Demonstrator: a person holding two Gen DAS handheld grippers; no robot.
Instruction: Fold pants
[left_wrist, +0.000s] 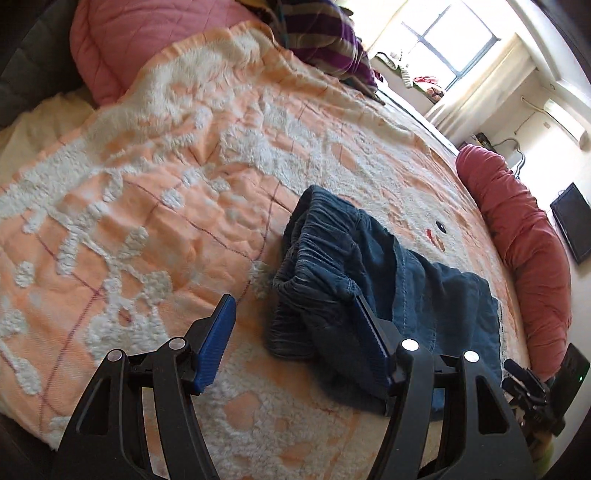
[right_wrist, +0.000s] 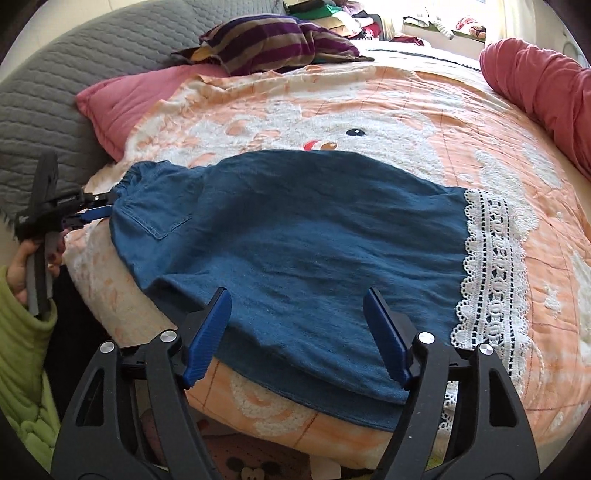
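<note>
Blue ribbed pads of the right gripper are seen nearest the lens, spread wide with nothing pinched between them, hovering just above the near edge of the blue denim pants. These pants are laid flat across the peach-and-white fleece blanket on the bed, with the white lace hem to the right and the elastic waistband to the left. At that waistband the left gripper is held, likewise parted: in its own view one pad lies against the bunched waistband cloth while the other stands clear over the blanket, so no fabric is clamped. From the right wrist view its tips are seen touching the waistband corner, carried by a hand in a green sleeve. It is judged that a fresh grasp is being prepared for the next fold. For that to be done well, both layers of denim should be taken at matching points along one edge, the waistband corner by the left and the near edge close to the lace by the right, and the cloth should be lifted evenly so that no wrinkle is dragged under. The bunched waistband should be smoothed before it is folded over.
</note>
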